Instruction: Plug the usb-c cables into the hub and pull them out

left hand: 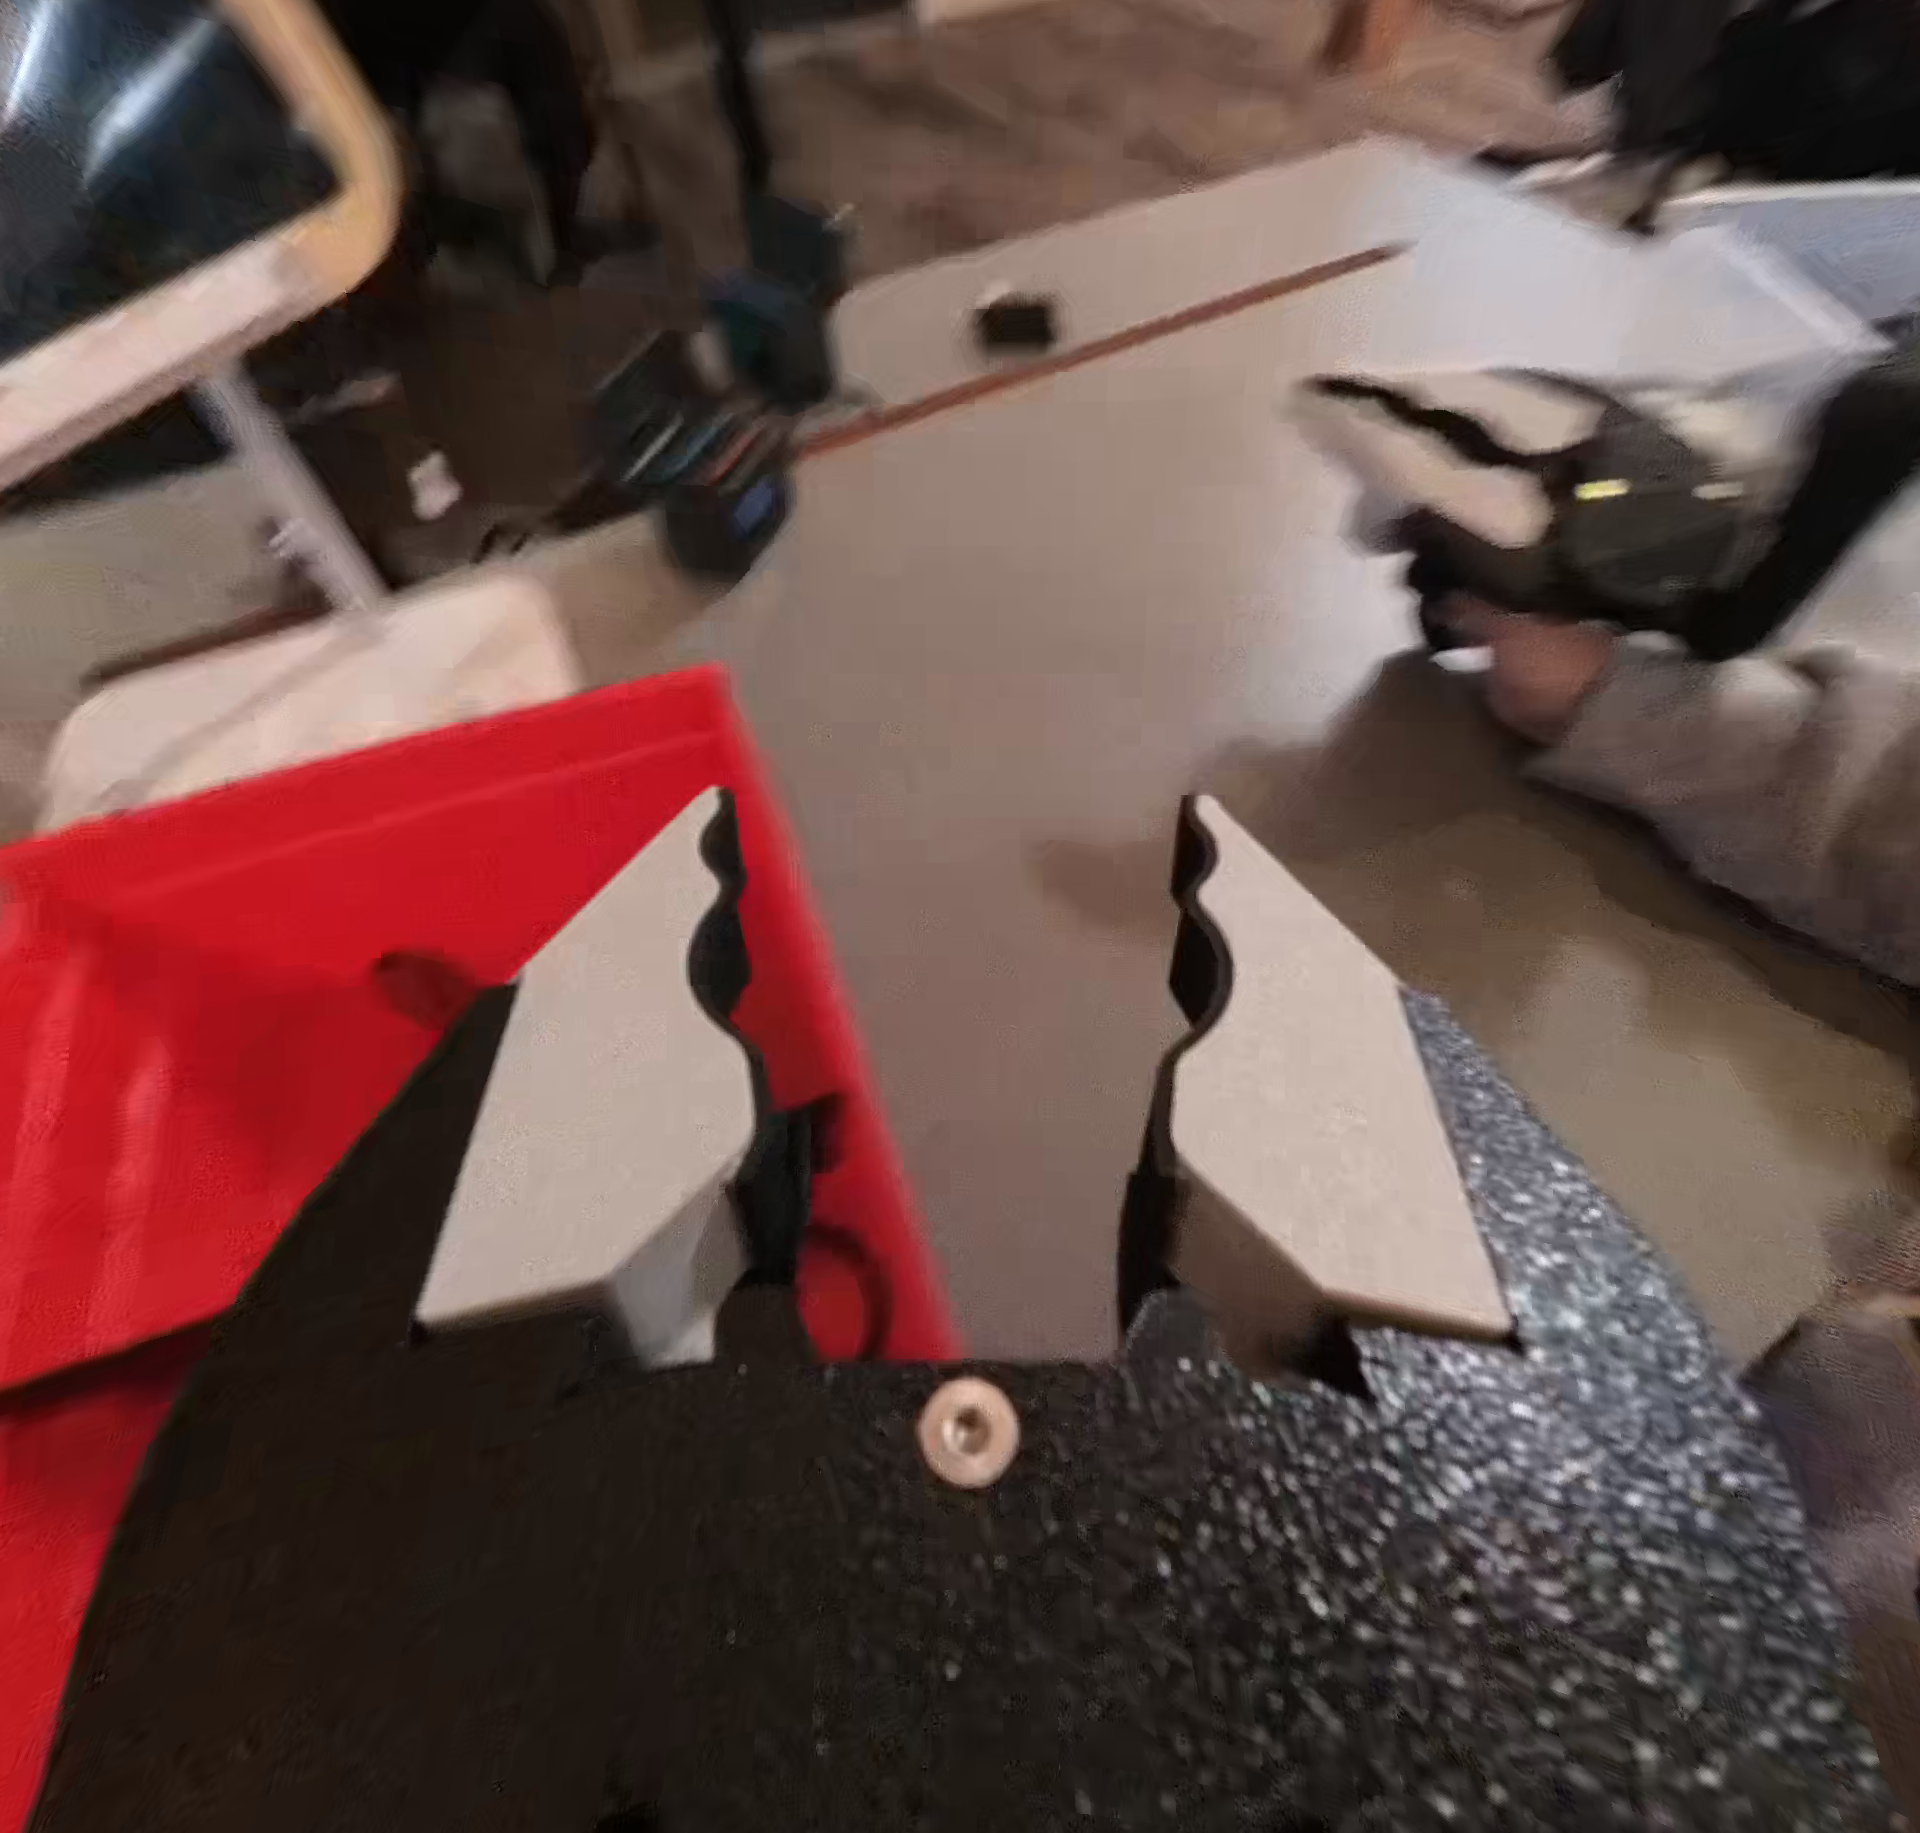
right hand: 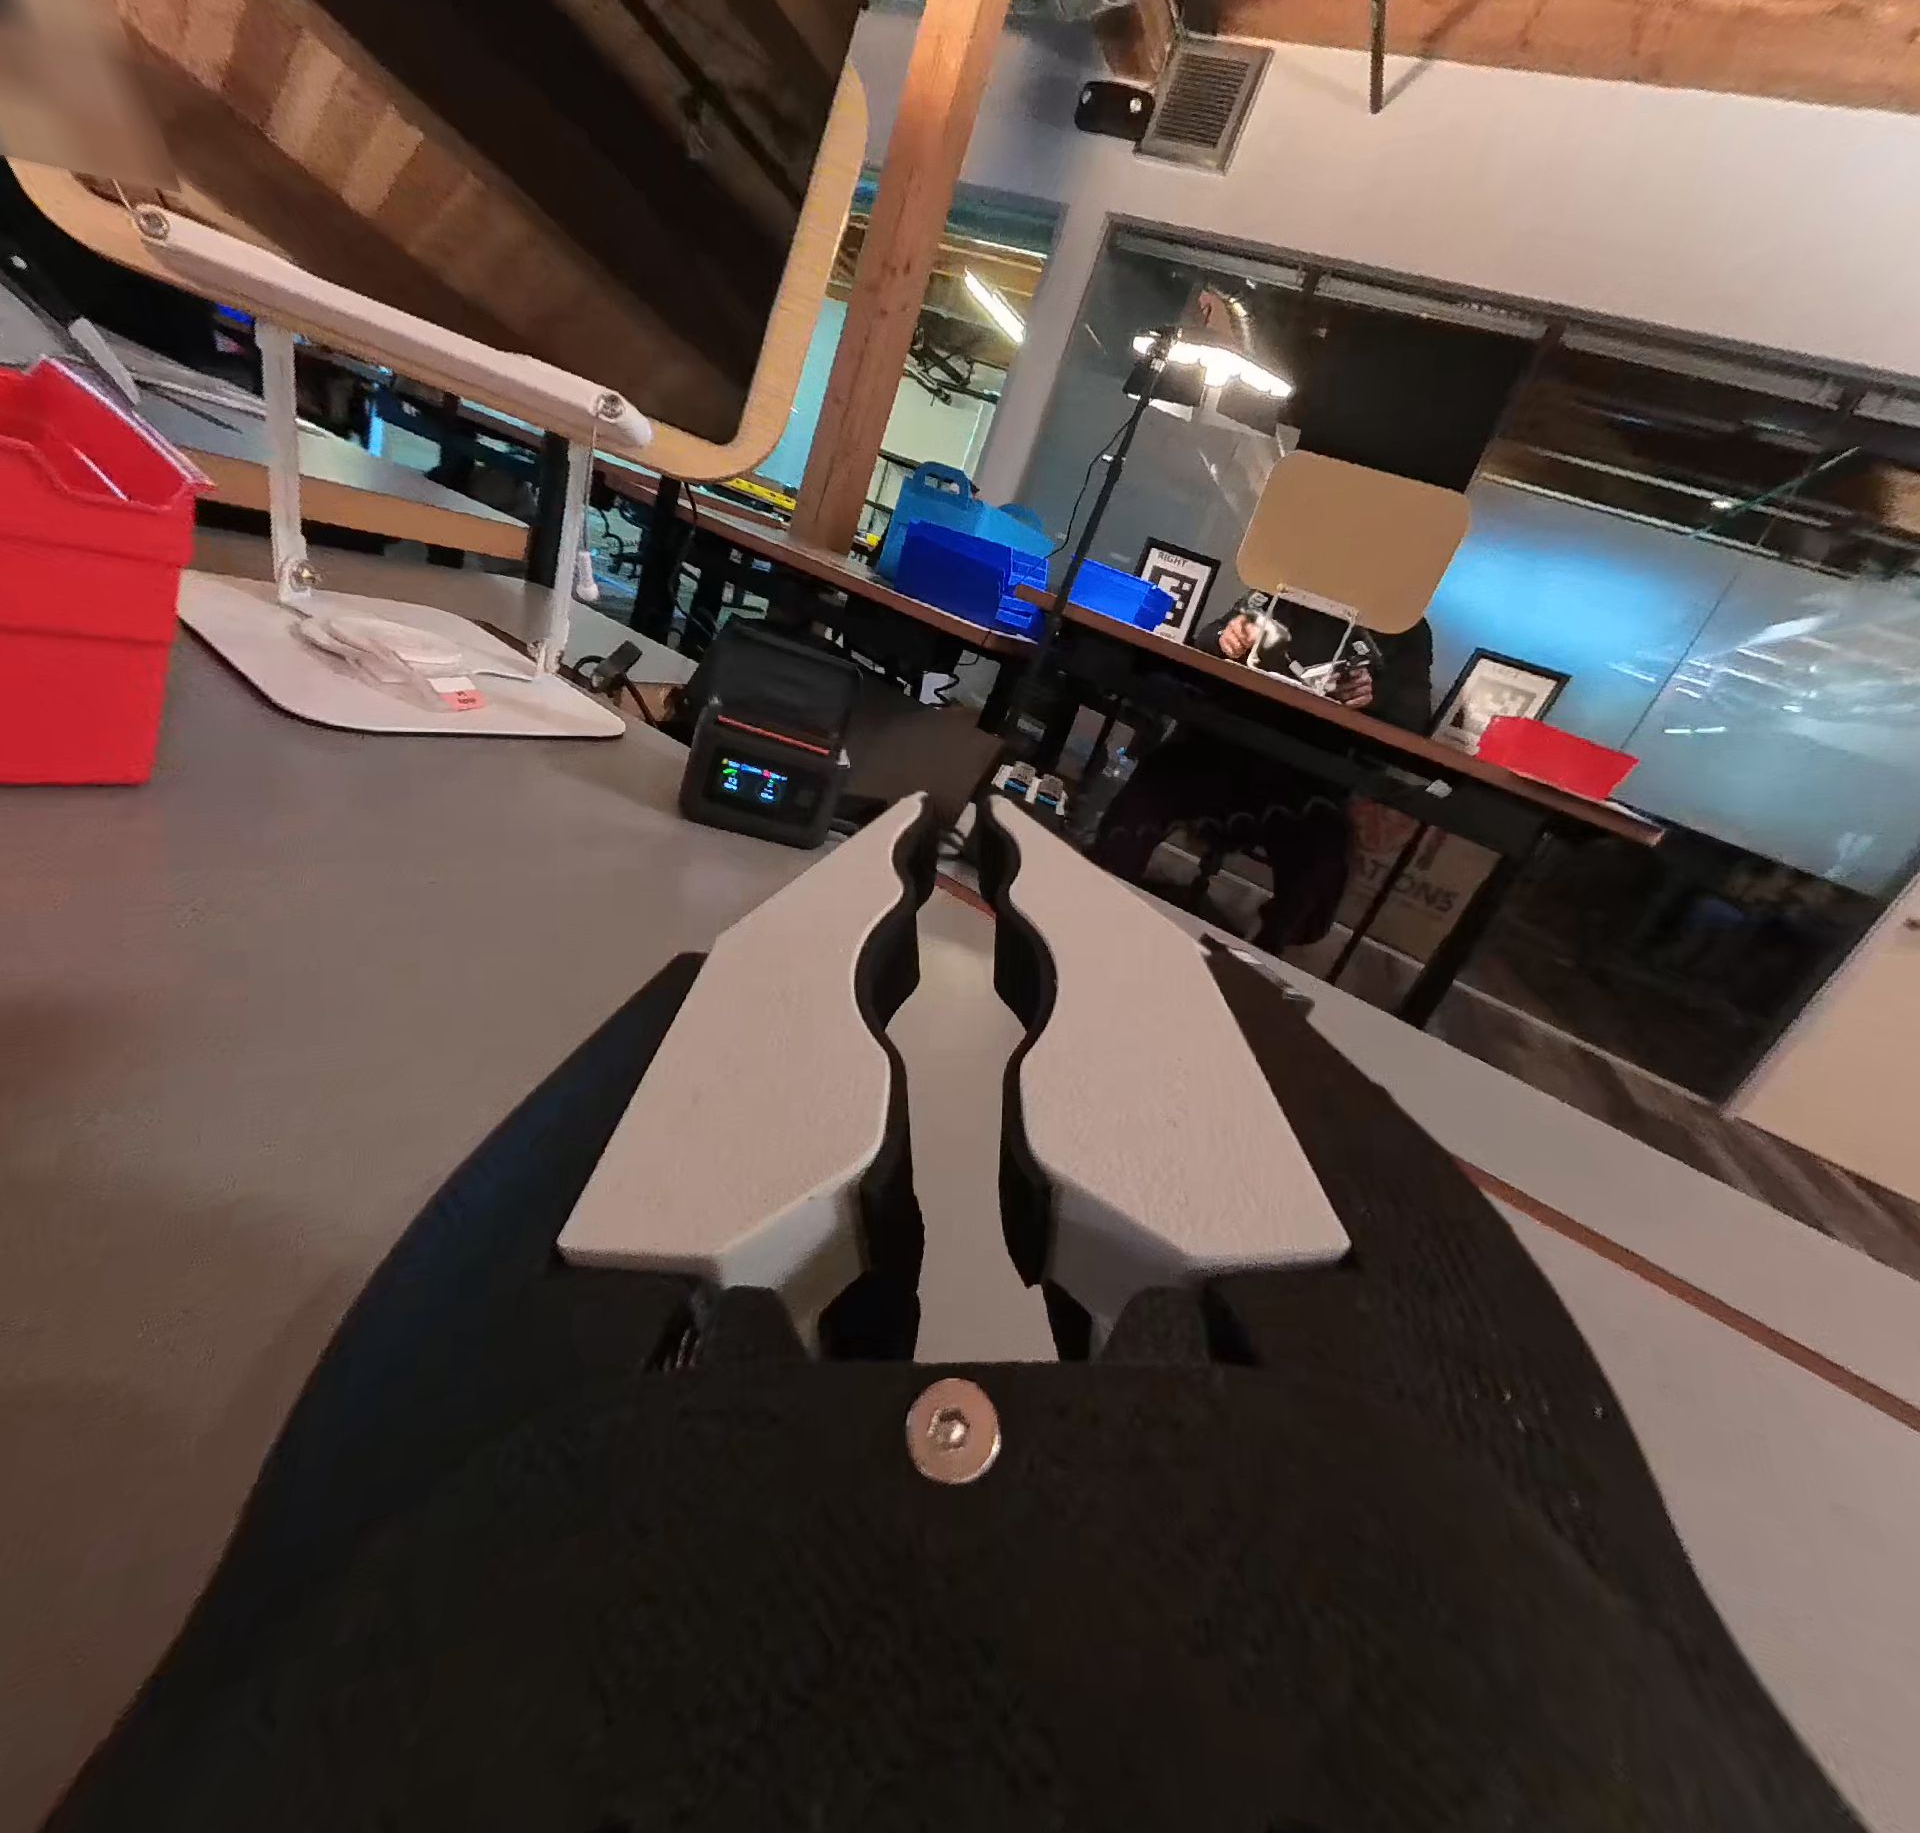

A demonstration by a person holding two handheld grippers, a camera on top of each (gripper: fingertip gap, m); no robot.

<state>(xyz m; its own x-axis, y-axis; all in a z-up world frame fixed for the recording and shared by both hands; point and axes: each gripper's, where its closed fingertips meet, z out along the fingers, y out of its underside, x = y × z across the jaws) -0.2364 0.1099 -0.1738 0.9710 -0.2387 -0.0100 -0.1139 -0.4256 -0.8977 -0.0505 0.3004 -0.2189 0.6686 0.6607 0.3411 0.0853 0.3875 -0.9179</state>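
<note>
The left wrist view is blurred. My left gripper (left hand: 956, 817) is open and empty above the grey table (left hand: 997, 640), beside a red bin (left hand: 312, 952). A black box with a small lit screen (left hand: 727, 516) sits at the far table edge with a blurred bundle of cables (left hand: 686, 433) next to it. It also shows in the right wrist view (right hand: 764, 744). My right gripper (right hand: 956, 812) is low over the table, its jaws close together with nothing between them. It also shows in the left wrist view (left hand: 1475, 453), held by a hand in a grey sleeve.
A small black item (left hand: 1013, 323) lies far out on the table. A white stand (right hand: 416, 682) holding a wood-rimmed panel stands at the left by the red bin (right hand: 83, 620). A person sits at a far table (right hand: 1351, 734) with blue bins (right hand: 966, 557). One gripper's finger ends stand about 30 cm off the other's.
</note>
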